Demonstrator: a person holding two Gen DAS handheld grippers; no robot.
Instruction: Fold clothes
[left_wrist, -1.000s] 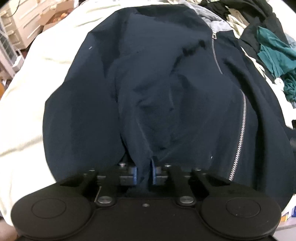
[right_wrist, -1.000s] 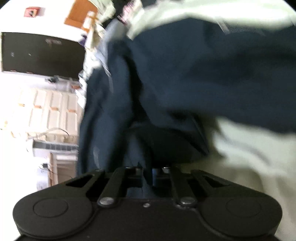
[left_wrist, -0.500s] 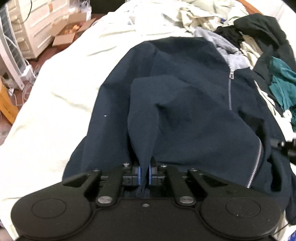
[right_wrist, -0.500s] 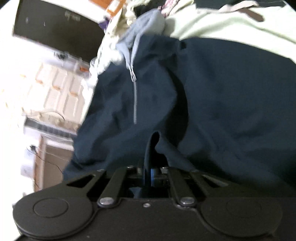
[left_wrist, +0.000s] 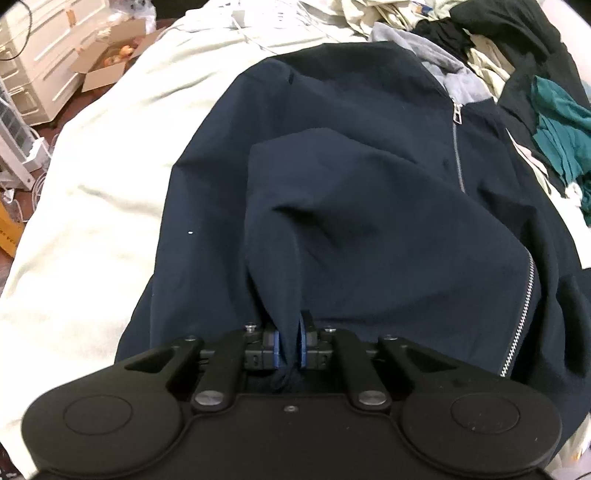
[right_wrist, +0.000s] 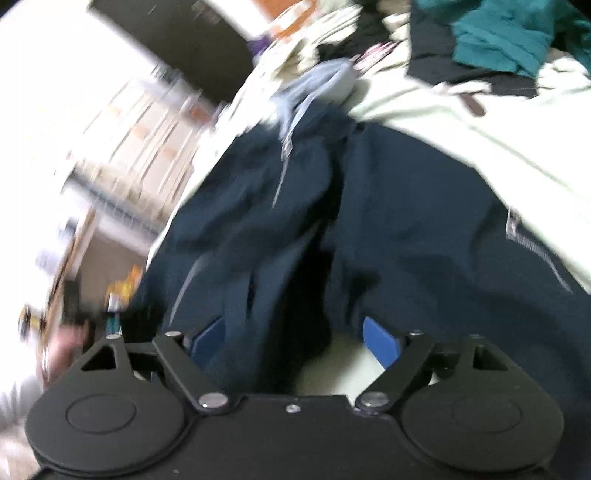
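Garment: a dark navy zip-up jacket of smooth fabric with a pale grey hood lining (left_wrist: 369, 177) lies spread on the bed, its silver zipper (left_wrist: 458, 155) running down the front
Bed: a cream-white bedsheet (left_wrist: 92, 192) lies under the jacket, bare on the side away from the zipper
Left gripper (left_wrist: 288, 349): at the near edge of the jacket, its jaws pinching a raised fold of navy cloth between the blue pads (left_wrist: 275, 349); they have just eased apart a little, yet the fold is clamped and stands up in a ridge from the jaws toward the jacket's middle
Right gripper (right_wrist: 295, 332): at another edge of the jacket, jaws spread wide, having just sprung open; a loose hanging fold of navy cloth lies between the blue pads (right_wrist: 380, 341), with a clear gap to the pad shown there; whether it brushes the other pad I cannot tell
Sharpness: the right wrist view is smeared, so fine detail there is lost
Laundry pile: a heap of unfolded clothes (left_wrist: 517, 55), black, cream and teal, sits beyond the jacket's hood end, with a crumpled teal garment (left_wrist: 561, 129) just beside the jacket's zipper side
Floor: an open brown cardboard box (left_wrist: 110, 55) and white plastic drawers (left_wrist: 33, 59) stand well apart from the jacket, past the bare side of the bed
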